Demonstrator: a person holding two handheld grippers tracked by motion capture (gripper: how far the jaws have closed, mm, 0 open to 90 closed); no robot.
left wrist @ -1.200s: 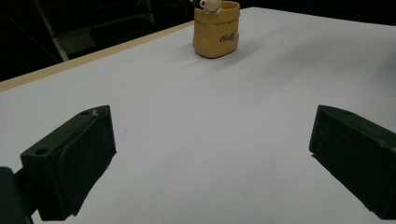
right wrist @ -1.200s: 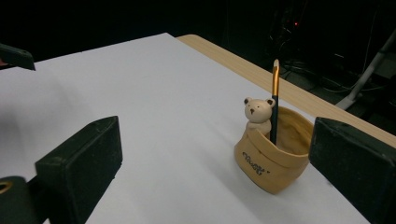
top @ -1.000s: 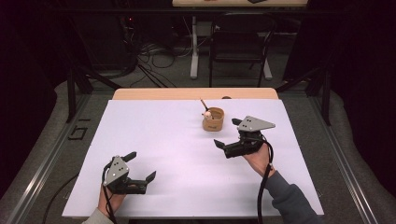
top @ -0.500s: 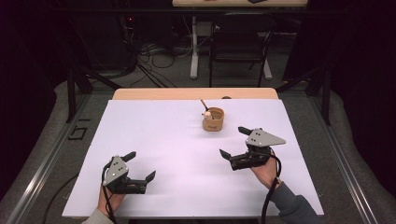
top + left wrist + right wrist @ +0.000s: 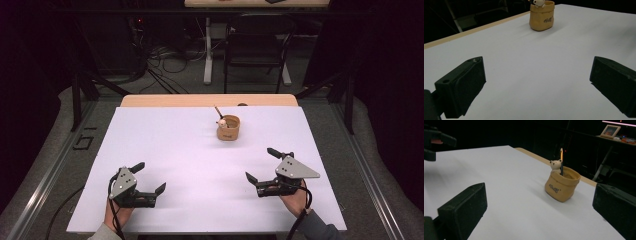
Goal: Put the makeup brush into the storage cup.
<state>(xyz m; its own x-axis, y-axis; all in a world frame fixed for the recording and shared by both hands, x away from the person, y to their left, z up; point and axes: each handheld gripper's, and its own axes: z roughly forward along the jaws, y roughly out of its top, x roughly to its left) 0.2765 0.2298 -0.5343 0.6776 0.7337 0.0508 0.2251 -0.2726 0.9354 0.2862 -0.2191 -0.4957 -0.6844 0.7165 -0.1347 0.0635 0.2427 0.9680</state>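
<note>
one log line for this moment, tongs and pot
left tongs: open, empty | right tongs: open, empty | pot: upright, pen inside, untouched, mid table

The left gripper [image 5: 149, 176] sits low, jaws spread wide and empty. Well apart to its right, the right gripper [image 5: 264, 165] gapes too, held in a hand [image 5: 295, 199].

I saw lots of bare white surface [image 5: 190, 150] all around. Only the little brown pot [image 5: 228, 128] with a stick in it stood in the way, near the far edge. Both sides of it were free.
</note>
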